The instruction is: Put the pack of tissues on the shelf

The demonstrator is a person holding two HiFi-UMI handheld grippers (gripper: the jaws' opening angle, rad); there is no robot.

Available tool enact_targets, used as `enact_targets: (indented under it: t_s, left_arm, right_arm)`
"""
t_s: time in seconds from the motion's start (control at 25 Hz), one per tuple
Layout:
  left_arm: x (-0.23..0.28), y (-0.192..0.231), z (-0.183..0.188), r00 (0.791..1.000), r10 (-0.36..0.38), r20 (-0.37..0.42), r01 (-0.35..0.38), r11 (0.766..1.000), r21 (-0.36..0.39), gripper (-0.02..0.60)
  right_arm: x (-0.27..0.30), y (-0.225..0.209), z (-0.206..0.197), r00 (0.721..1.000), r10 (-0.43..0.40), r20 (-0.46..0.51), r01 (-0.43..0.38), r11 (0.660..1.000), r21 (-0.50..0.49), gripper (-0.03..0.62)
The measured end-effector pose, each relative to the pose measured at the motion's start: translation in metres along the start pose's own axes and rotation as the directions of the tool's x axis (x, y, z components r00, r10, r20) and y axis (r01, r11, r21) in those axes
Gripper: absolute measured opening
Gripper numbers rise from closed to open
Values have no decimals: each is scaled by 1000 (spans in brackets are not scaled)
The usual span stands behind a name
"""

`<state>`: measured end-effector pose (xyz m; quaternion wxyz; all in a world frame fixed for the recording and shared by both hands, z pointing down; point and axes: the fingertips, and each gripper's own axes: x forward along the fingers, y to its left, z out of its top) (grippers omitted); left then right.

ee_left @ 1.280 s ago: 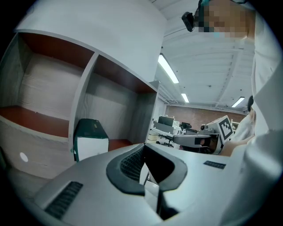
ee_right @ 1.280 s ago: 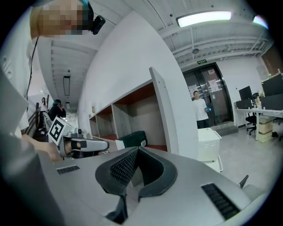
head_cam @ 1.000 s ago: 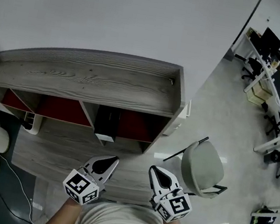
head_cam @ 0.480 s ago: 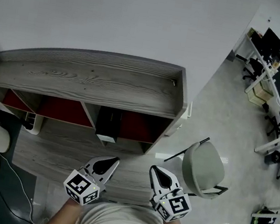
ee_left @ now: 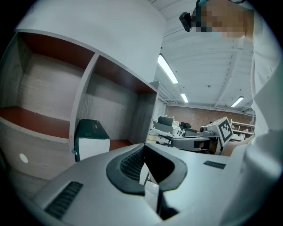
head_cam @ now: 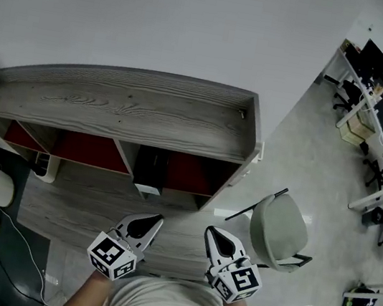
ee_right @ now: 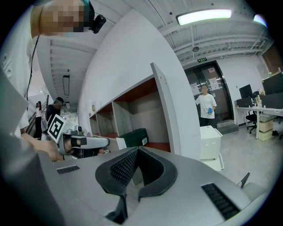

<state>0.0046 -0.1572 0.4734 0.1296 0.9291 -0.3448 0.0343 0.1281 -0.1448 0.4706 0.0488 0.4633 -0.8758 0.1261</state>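
Sitting in the shelf (head_cam: 111,110), dark green white-ended pack of tissues (ee_left: 90,139), left tool (head_cam: 154,220) and right tool (head_cam: 212,232) clenched empty.

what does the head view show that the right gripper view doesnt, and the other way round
Only the head view: the upper face of the grey wood-grain shelf unit, seen from above, and the pale grey round chair seat. Only the right gripper view: a person in a white shirt standing by a dark doorway, and the long ceiling light. Both: the dark green pack with a white end sitting in a shelf compartment, plus the left tongs and the right tongs, each shut and empty.
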Motion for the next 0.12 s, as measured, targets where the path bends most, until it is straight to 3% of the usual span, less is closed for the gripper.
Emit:
enact_targets:
  t_s: [0.12]
  left_arm:
    - [0,2,0,1000,0,-2,0,1000,0,15]
  right_arm:
    - [3,2,3,1000,7,5,-7,1000,-4,26]
